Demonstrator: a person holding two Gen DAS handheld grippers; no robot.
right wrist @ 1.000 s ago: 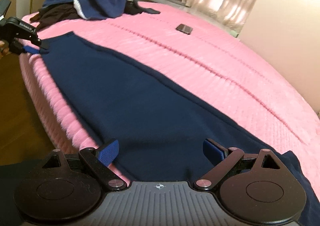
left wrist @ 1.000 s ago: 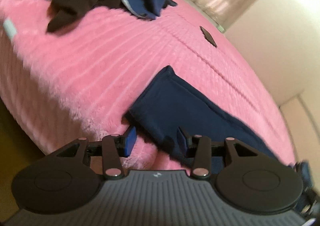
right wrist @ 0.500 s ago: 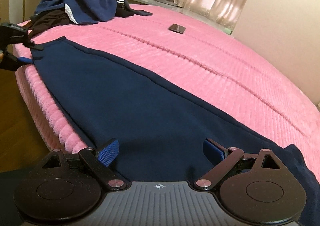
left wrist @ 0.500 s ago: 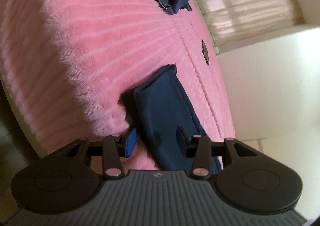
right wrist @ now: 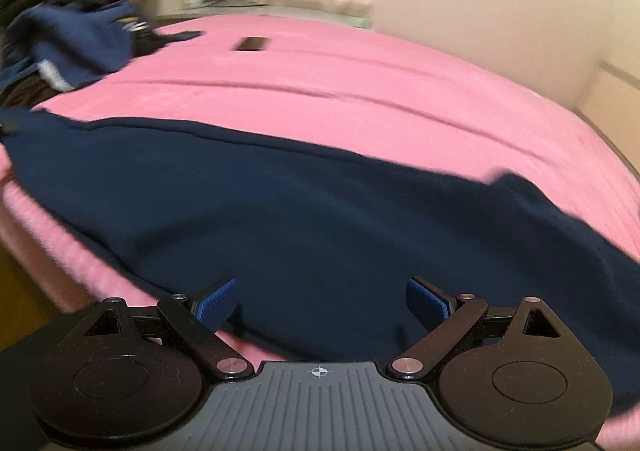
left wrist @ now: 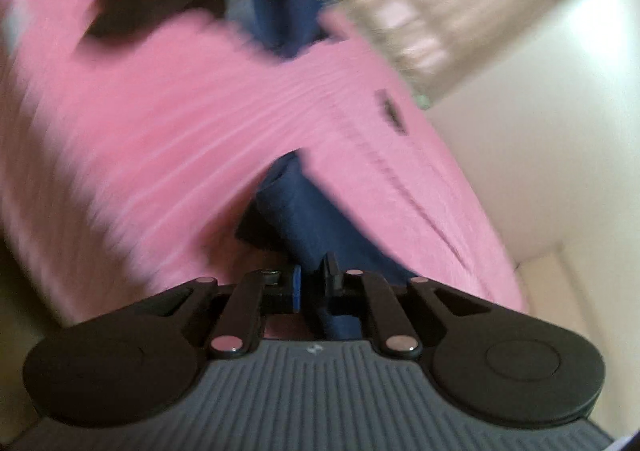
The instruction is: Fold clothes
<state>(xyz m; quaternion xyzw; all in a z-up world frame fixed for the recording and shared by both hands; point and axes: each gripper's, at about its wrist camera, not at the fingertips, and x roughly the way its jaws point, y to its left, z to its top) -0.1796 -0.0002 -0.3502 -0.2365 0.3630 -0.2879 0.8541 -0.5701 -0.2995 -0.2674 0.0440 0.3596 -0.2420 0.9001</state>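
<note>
Navy blue fabric garment [right wrist: 320, 219], long and flat, lies spread along the near edge of the bed, on the pink ribbed plush blanket [right wrist: 360, 91]. Left gripper [left wrist: 314, 285]: its jaws have just been closing and now clench one narrow end of the garment, cloth pinched between the blue pads at the blanket's edge; view heavily blurred. Right gripper [right wrist: 320, 301]: fingers [right wrist: 216, 305] spread wide, released, hanging over the garment's other end with cloth below them but not pressed. At the far corner of the bed, a heap of dark blue and black clothes [right wrist: 72, 47]. A small dark flat object [right wrist: 252, 44] rests on the blanket farther back, apart from the heap.
</note>
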